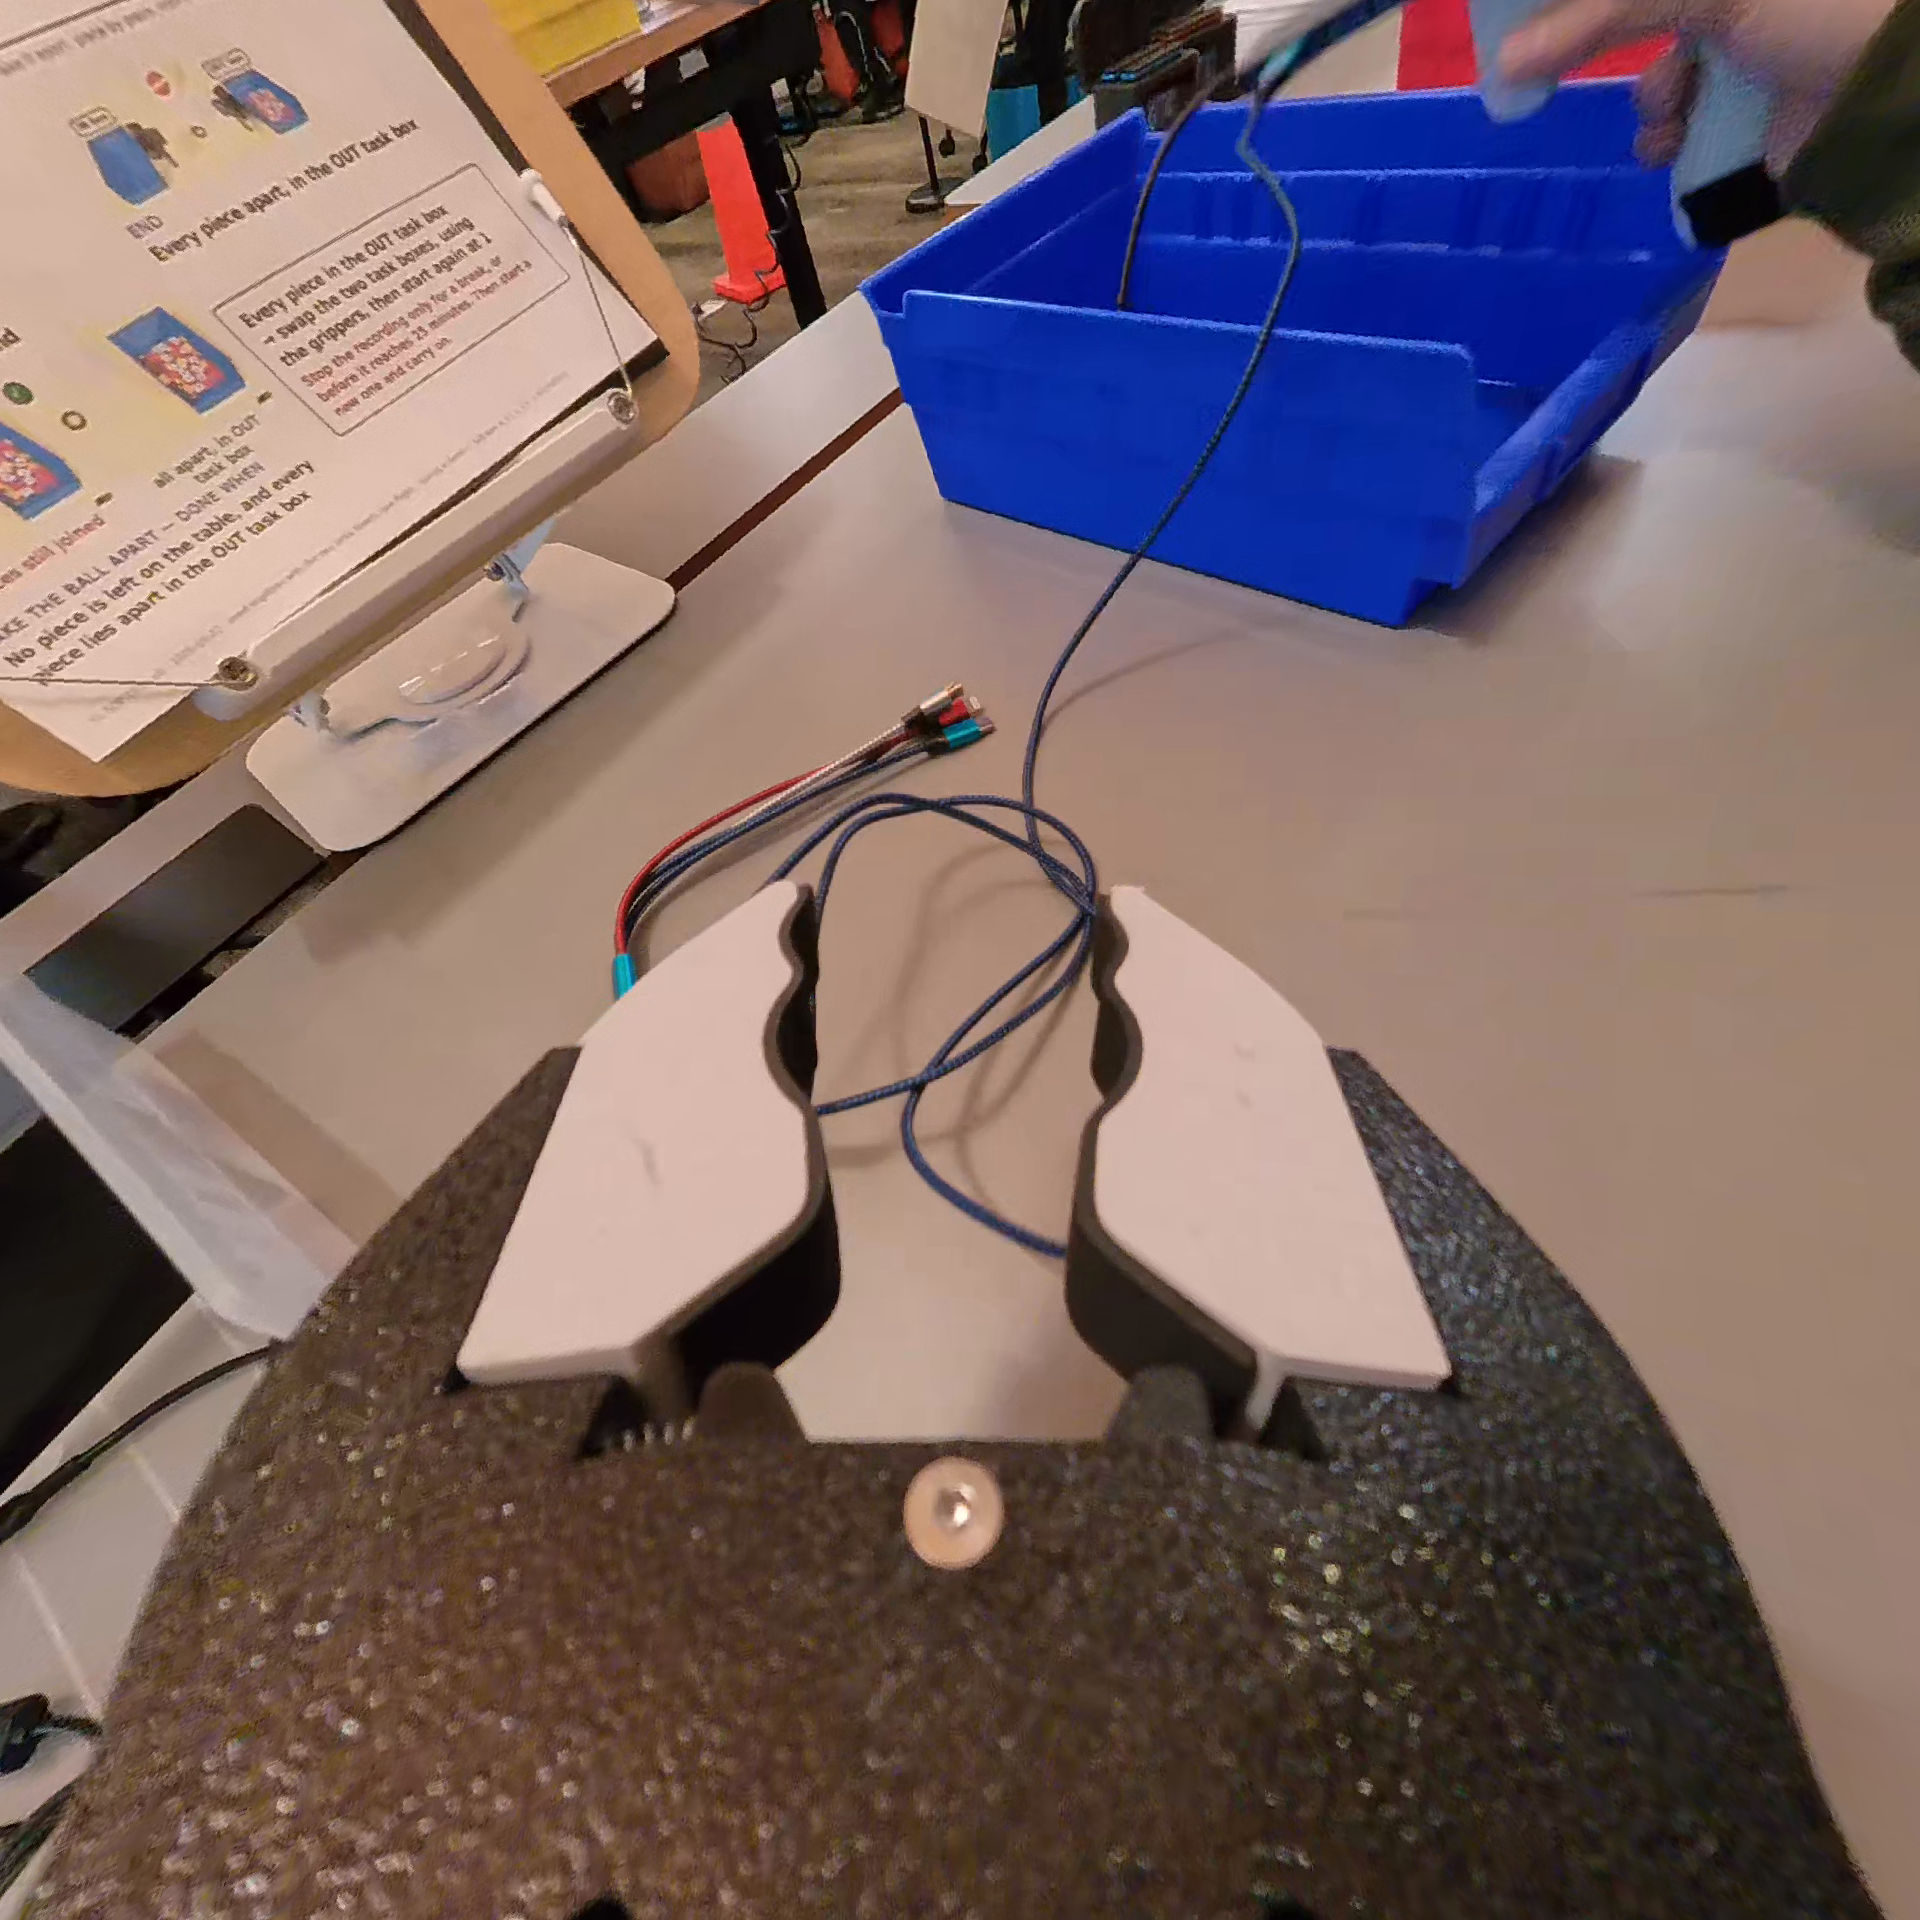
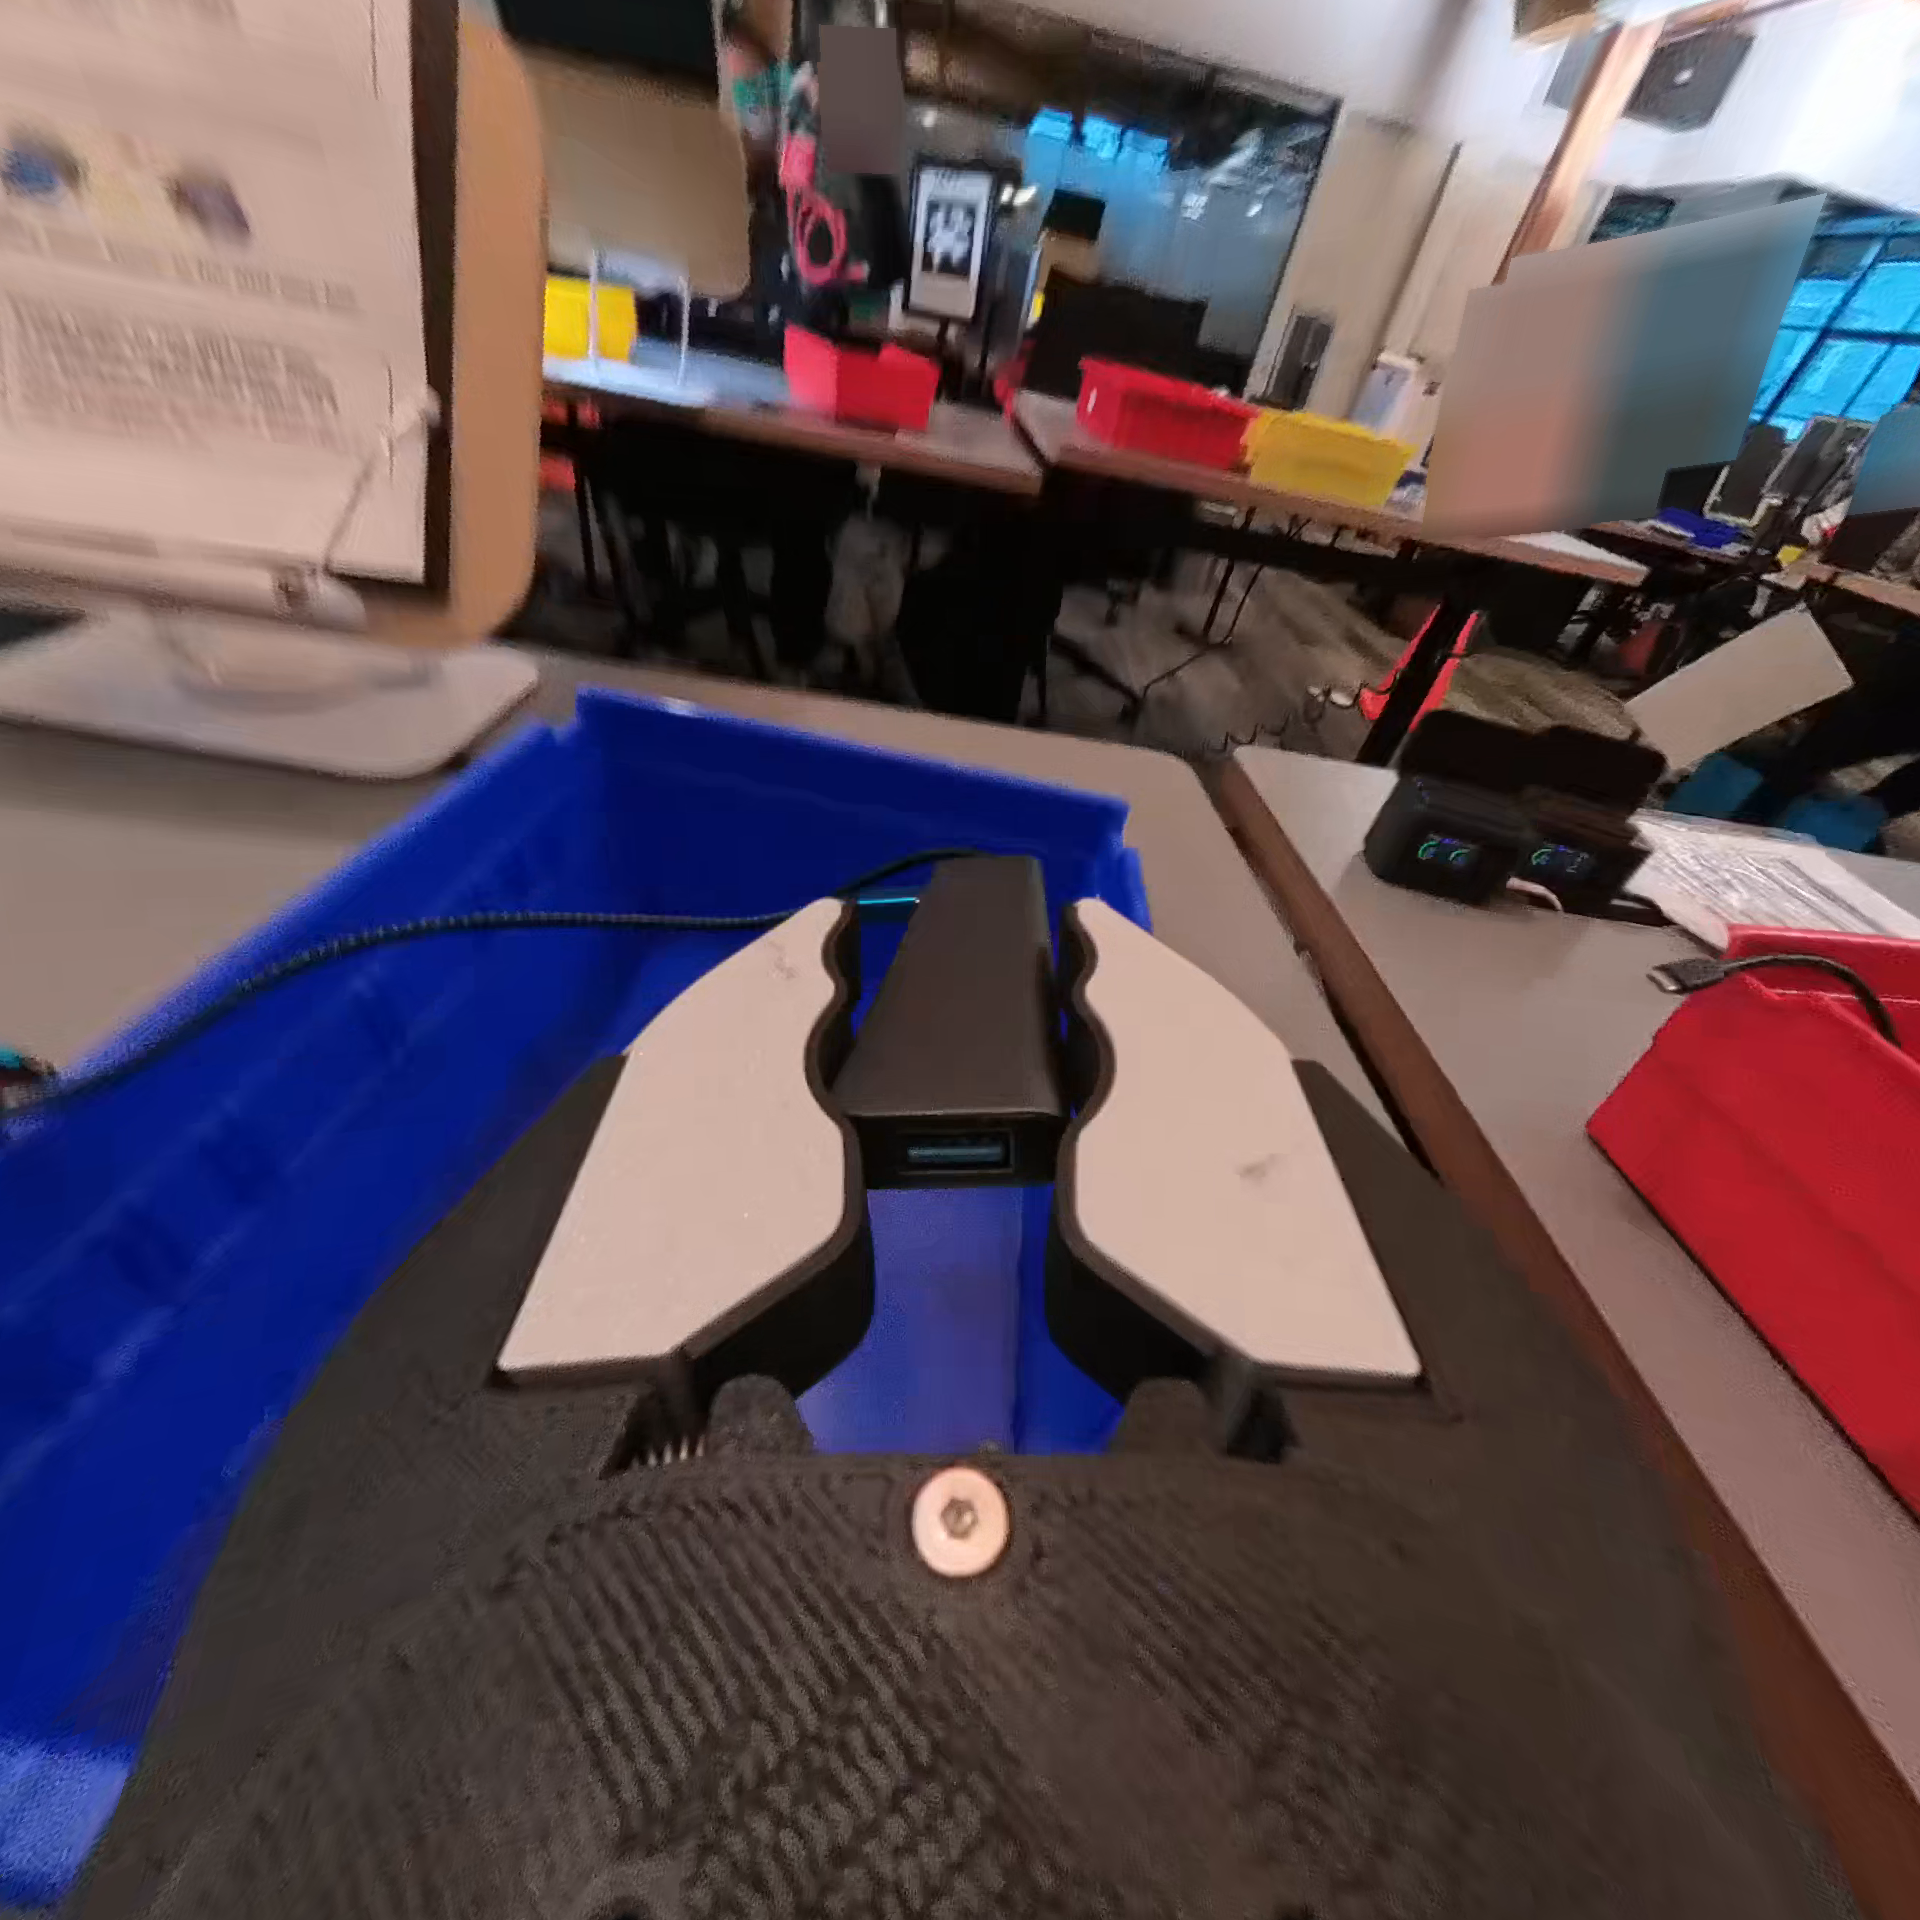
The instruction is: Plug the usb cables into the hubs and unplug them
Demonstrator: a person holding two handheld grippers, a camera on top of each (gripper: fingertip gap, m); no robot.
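My left gripper (image 1: 961,899) is open and empty, low over the grey table (image 1: 1558,935). A blue braided USB cable (image 1: 977,1039) lies looped between its fingers. The cable's bundle of coloured connectors (image 1: 951,717) rests just beyond. The cable rises over the blue bin (image 1: 1195,436) towards my right gripper (image 1: 1725,166) at the top right. My right gripper (image 2: 956,914) is shut on a black USB hub (image 2: 956,1039) above the blue bin (image 2: 312,1039). A braided cable (image 2: 520,925) runs left from the hub's far end. One hub port faces the camera, empty.
An instruction board on a white stand (image 1: 260,312) is at the left edge of the table. A thin black lead (image 1: 1143,208) hangs into the bin. A red bin (image 2: 1787,1143) and black devices (image 2: 1475,831) sit on the table to the right. The tips of one gripper are about 40 cm away from the tips of the other.
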